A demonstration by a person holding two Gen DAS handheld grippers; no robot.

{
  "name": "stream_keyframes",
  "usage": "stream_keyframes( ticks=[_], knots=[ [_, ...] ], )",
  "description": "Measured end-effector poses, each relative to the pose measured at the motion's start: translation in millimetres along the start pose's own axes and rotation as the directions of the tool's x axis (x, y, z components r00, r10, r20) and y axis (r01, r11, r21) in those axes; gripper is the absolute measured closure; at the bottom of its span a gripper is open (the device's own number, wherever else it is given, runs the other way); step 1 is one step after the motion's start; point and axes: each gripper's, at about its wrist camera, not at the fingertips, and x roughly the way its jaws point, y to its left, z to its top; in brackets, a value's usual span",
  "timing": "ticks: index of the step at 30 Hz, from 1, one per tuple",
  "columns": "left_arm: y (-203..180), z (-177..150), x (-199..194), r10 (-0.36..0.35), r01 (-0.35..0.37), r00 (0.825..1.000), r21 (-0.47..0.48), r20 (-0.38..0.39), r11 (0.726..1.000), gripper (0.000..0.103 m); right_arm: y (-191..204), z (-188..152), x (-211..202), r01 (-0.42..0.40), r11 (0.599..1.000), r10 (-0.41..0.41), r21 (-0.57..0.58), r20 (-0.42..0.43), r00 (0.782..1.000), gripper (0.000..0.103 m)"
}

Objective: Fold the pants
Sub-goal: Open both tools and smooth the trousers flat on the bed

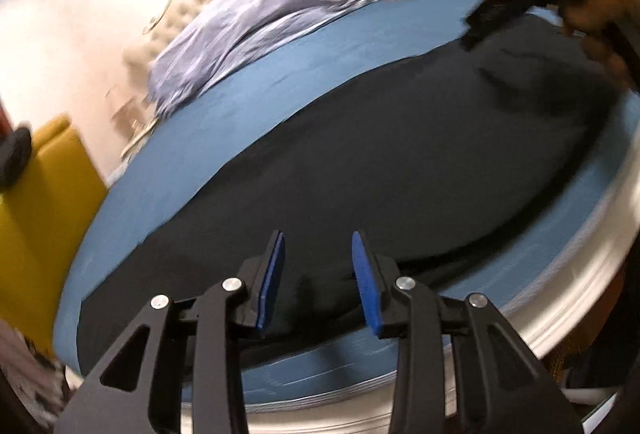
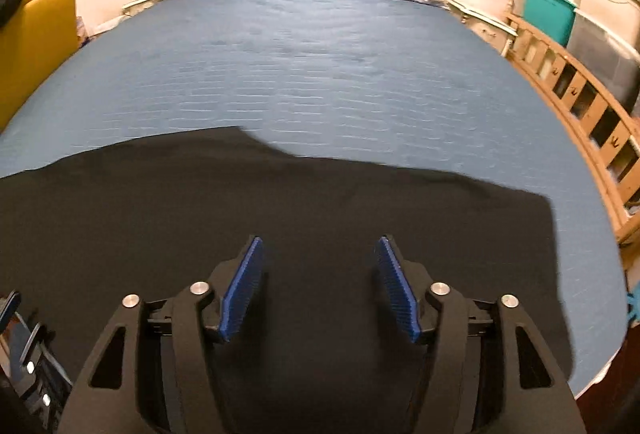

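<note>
On the bed [image 2: 320, 74], my pants [image 2: 280, 214] lie flat, unfolded; both left tool [image 1: 318, 274] and right tool [image 2: 320, 286] gape empty.

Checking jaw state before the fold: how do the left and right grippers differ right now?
The left gripper has a narrower gap than the right gripper. The left one sits at an end of the black pants, the right one over their broad middle. Both are open, holding nothing, blue pads facing inward.
</note>
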Motion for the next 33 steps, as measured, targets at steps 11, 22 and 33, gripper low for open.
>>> stream_keyframes(
  ticks=[11,22,33],
  knots=[
    [130,-81,10,0.153,-0.189,0.977,-0.269,-0.151,0.944,0.042,51,-63,-9,0.042,0.991,-0.046,-0.123,-0.03,0.998,0.025],
    [142,-70,-14,0.055,-0.063,0.998,-0.381,-0.032,0.922,0.042,125,-64,-41,-0.079,0.966,0.088,-0.246,0.025,0.996,0.024],
    [188,-113,9,0.142,-0.218,0.969,-0.433,-0.203,0.875,0.029,121,-87,-19,-0.121,0.974,0.11,-0.193,-0.067,0.992,0.015]
  ],
)
